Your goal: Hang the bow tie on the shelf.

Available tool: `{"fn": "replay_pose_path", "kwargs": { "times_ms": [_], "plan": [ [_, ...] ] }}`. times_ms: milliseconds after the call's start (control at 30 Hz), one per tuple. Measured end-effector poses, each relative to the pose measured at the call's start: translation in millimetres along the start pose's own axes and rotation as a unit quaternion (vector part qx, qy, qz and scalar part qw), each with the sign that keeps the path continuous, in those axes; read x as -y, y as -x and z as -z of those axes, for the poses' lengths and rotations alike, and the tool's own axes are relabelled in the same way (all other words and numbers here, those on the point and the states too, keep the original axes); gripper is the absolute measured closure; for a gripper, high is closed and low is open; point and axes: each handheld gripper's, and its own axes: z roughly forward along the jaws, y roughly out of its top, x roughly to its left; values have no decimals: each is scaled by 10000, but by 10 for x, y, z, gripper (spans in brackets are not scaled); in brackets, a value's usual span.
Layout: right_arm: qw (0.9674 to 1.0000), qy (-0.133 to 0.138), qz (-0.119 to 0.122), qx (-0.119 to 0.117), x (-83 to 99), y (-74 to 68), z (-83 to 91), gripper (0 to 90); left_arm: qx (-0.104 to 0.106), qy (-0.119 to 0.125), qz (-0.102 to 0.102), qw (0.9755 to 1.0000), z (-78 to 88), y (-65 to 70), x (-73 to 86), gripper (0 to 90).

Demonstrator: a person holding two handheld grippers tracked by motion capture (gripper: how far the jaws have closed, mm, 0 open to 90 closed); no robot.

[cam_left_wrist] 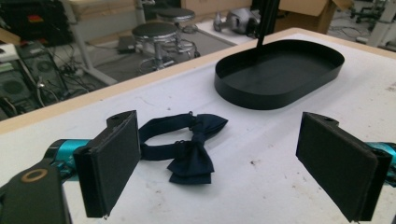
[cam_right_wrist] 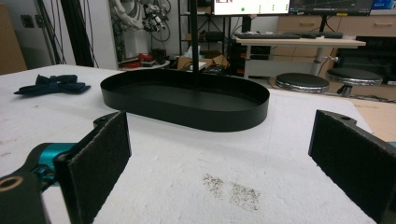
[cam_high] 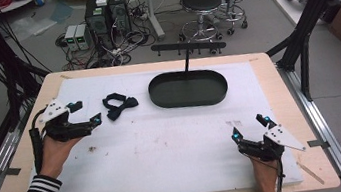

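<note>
A dark navy bow tie (cam_high: 119, 104) lies flat on the white mat, left of a black oval tray (cam_high: 188, 89) that has an upright post with a crossbar. My left gripper (cam_high: 85, 113) hovers open just left of the bow tie (cam_left_wrist: 187, 147), which sits a short way ahead between the wide-spread jaws. My right gripper (cam_high: 251, 127) is open near the front right of the mat, pointing toward the tray (cam_right_wrist: 187, 105), with nothing between its pads. The bow tie (cam_right_wrist: 52, 85) lies far left in that view.
The white mat (cam_high: 165, 147) covers most of the wooden table (cam_high: 279, 91). Small dirt specks (cam_right_wrist: 231, 189) mark the mat in front of the right gripper. Stools, computers and cables stand on the floor beyond the far edge.
</note>
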Motion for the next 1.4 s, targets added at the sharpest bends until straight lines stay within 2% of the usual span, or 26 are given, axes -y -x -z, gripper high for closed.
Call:
{"fn": "replay_pose_path", "kwargs": {
  "times_ms": [167, 467, 533, 633, 667, 700, 767, 800, 833, 867, 933, 1033, 1100, 1133, 1200, 1233, 1333, 1367, 1400],
  "plan": [
    [10000, -2, -21, 0, 1, 0, 2, 47, 103, -187, -12, 9998, -133, 3, -89, 141],
    [10000, -4, -16, 3, 1, 4, 1, 47, 139, -410, 62, 9990, -303, -49, -269, 142],
    [10000, -5, -20, 0, 1, 4, 2, 47, 158, -486, -1, 9987, -356, -45, -310, 142],
    [10000, 0, -14, -1, 2, 3, 2, 47, 304, -551, 28, 9980, -441, -29, -368, 142],
    [10000, -1, -13, -3, 1, 4, 3, 47, 373, -668, -61, 9970, -505, -4, -398, 142],
    [10000, 1, -11, -2, 1, 4, 3, 47, 373, -668, -61, 9970, -505, -4, -398, 142],
    [10000, 3, -16, -3, 2, 4, 4, 47, 425, -866, -191, 9952, -601, 27, -420, 142],
    [10000, 2, -17, -4, 2, 4, 4, 47, 425, -866, -191, 9952, -601, 27, -420, 142],
    [10000, 3, -15, -3, 2, 4, 4, 47, 483, -944, -233, 9941, -647, 32, -424, 142],
    [10000, 4, -10, 1, 2, 4, 3, 47, 612, -914, -169, 9938, -682, 31, -415, 142],
    [10000, 6, -22, -2, 2, 4, 4, 47, 769, -1072, -26, 9913, -769, 19, -396, 142],
    [10000, 2, -58, 12, 3, -1, 9, 47, 740, -1418, -117, 9871, -891, 10, -382, 142],
    [10000, 15, -48, 11, 3, 2, 8, 47, 670, -1570, -176, 9852, -958, 6, -388, 142],
    [10000, 15, -48, 11, 3, 2, 8, 47, 627, -1620, -201, 9846, -989, 6, -395, 142],
    [10000, 21, -59, 13, 3, 2, 9, 47, 593, -1601, -122, 9852, -1017, -3, -386, 147],
    [10000, 36, -36, 12, 4, 7, 9, 47, 563, -1657, -107, 9845, -1032, -8, -371, 148],
    [10000, 35, -41, 20, 3, 6, 8, 47, 407, -1961, -322, 9792, -1072, -27, -319, 149],
    [10000, 20, -54, 7, 4, 3, 9, 47, 367, -2031, -312, 9780, -1098, -41, -295, 150],
    [10000, 23, -42, 18, 3, 4, 8, 47, 367, -2031, -312, 9780, -1098, -41, -295, 153]
  ]
}}
